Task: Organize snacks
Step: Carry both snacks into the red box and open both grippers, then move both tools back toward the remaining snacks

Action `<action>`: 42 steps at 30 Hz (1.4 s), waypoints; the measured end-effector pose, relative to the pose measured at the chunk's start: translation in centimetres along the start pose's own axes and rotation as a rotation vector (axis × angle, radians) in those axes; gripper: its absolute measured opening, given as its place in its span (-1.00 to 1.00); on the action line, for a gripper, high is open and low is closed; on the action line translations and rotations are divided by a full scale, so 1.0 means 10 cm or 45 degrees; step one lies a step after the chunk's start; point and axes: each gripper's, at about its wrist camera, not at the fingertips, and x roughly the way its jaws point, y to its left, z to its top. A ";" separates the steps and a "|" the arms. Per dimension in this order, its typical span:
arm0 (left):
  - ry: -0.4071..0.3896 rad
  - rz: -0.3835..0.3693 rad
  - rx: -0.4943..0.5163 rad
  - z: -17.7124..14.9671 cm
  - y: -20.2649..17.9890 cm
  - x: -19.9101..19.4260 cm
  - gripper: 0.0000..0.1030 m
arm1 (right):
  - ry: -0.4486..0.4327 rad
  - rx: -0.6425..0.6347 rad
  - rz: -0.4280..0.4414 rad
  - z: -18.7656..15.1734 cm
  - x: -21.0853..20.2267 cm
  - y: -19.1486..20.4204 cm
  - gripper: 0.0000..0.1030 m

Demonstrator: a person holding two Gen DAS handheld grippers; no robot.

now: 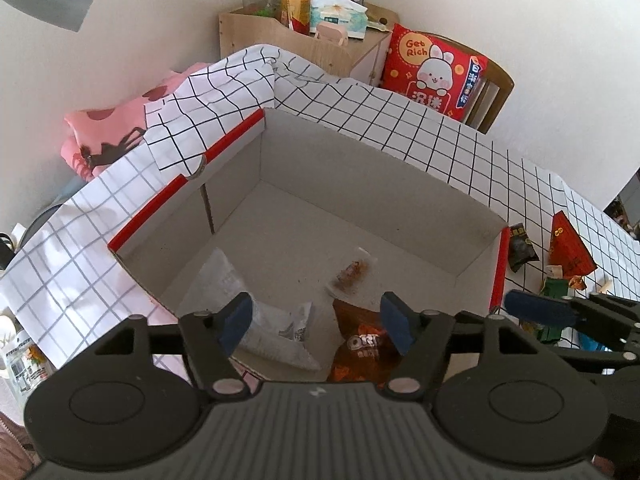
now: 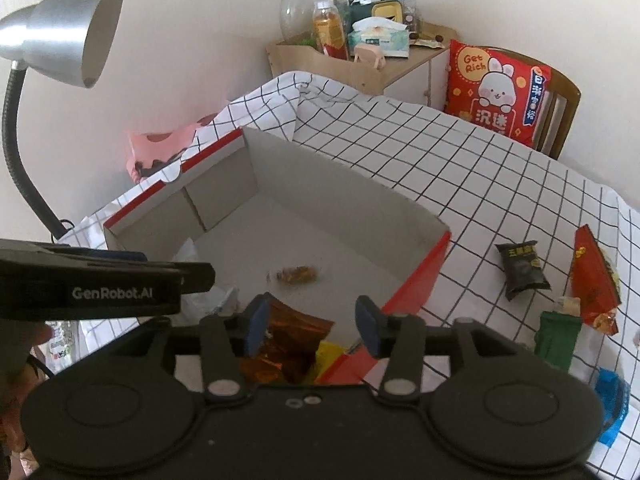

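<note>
Both claws hover over the near edge of the open cardboard box, jaws spread wide and holding nothing. The left claw hangs above a silver packet and an orange snack bag at lower centre. The right claw sits above that orange bag. A black packet and red bag lie on the worktop, right of frame.

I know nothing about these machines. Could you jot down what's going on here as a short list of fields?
Setting: table under a checked cloth
Container: open cardboard box with red edges
Inside box: orange packet, silver packet, small clear packet
Still outside: black packet, red packet, green carton
Left claw: open, empty, above the box
Right claw: open, empty, above the box's near edge
</note>
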 end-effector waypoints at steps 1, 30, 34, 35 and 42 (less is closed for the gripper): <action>-0.005 -0.002 -0.001 0.00 -0.01 -0.01 0.41 | -0.008 0.006 0.000 0.00 -0.03 -0.02 0.08; -0.106 -0.241 0.138 -0.18 -1.05 -0.41 0.68 | -0.175 0.242 -0.102 -0.51 -1.05 -0.95 0.91; -0.106 -0.312 0.180 -0.23 -1.36 -0.40 0.88 | -0.174 0.319 -0.156 -0.69 -1.17 -1.24 0.93; -0.106 -0.328 0.186 -0.24 -1.42 -0.40 0.92 | -0.174 0.337 -0.175 -0.74 -1.20 -1.31 0.94; -0.091 -0.381 0.239 -0.35 -1.92 -0.25 0.99 | -0.167 0.366 -0.295 -1.08 -1.31 -1.70 0.97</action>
